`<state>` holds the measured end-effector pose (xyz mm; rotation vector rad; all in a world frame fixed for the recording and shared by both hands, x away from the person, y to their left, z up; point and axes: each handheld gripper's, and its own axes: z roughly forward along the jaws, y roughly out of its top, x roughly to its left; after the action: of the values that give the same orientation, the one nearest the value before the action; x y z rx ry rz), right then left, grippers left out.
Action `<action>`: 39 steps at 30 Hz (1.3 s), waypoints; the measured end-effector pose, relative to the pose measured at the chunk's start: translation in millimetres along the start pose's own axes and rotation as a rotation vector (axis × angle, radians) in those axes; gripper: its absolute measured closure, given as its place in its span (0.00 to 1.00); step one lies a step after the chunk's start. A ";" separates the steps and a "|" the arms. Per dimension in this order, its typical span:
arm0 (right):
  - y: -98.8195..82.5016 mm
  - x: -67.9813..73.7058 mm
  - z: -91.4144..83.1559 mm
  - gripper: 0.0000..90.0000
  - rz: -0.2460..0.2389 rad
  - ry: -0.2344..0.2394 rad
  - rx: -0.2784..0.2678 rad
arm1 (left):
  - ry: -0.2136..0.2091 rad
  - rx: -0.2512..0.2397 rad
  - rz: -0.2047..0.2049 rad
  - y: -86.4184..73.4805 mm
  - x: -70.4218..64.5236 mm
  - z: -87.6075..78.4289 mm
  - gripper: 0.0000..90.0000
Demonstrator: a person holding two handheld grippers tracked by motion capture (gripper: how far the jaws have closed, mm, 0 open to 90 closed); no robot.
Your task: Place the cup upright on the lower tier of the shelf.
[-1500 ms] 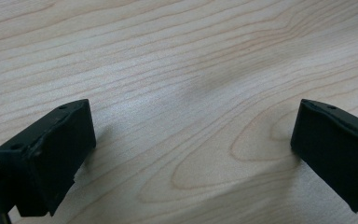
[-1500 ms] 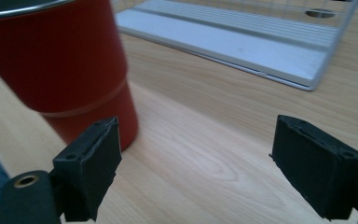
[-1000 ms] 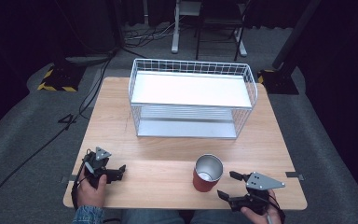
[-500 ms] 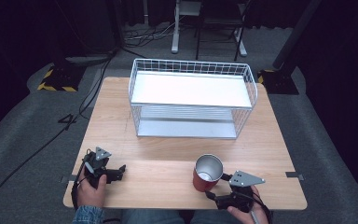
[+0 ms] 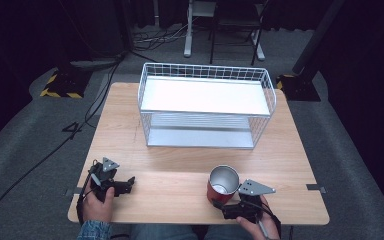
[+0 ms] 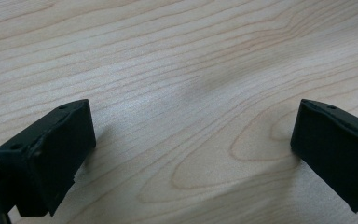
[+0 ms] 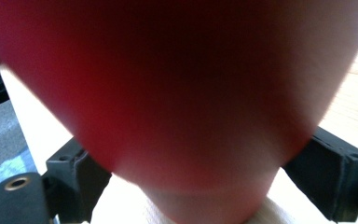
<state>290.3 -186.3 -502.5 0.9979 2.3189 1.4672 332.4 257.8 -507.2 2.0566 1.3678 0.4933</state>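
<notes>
Red cup [image 5: 222, 186] stands upright on the wooden table [image 5: 180, 165] near its front edge in the high view, right gripper [image 5: 219, 204] at its base, left gripper [image 5: 129, 183] well apart. Left gripper view: jaws spread over bare wood. Right gripper view: jaws straddle the cup's [image 7: 177, 93] foot; whether they pinch it, I cannot tell.

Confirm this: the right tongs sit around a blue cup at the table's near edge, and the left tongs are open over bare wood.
Wrong on one count: the cup is red, not blue, as the high view shows. The right tongs do sit around it at the table's near edge, and the left tongs are open over bare wood.
</notes>
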 end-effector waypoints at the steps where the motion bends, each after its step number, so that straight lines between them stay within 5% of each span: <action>1: 0.0 0.0 0.0 0.14 0.000 0.000 0.000 | 0.000 0.000 0.000 0.0 0.0 0.0 0.00; 7: 2.4 1.7 5.1 0.12 0.016 -0.015 0.000 | 0.000 0.000 0.000 0.0 0.0 0.0 0.00; 25: 4.2 10.2 9.2 0.17 -0.039 -0.073 0.010 | 0.000 0.001 0.000 0.0 0.0 -0.1 0.00; 28: 4.5 11.6 8.7 0.18 -0.078 -0.083 -0.005 | 0.000 0.000 0.000 0.0 0.0 0.0 0.00; 39: 4.3 14.0 9.1 0.19 -0.090 -0.081 -0.013 | 0.000 0.000 0.000 0.0 0.0 0.0 0.00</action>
<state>286.3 -169.6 -500.8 0.9196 2.2636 1.3804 332.4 257.8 -507.2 2.0562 1.3680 0.4936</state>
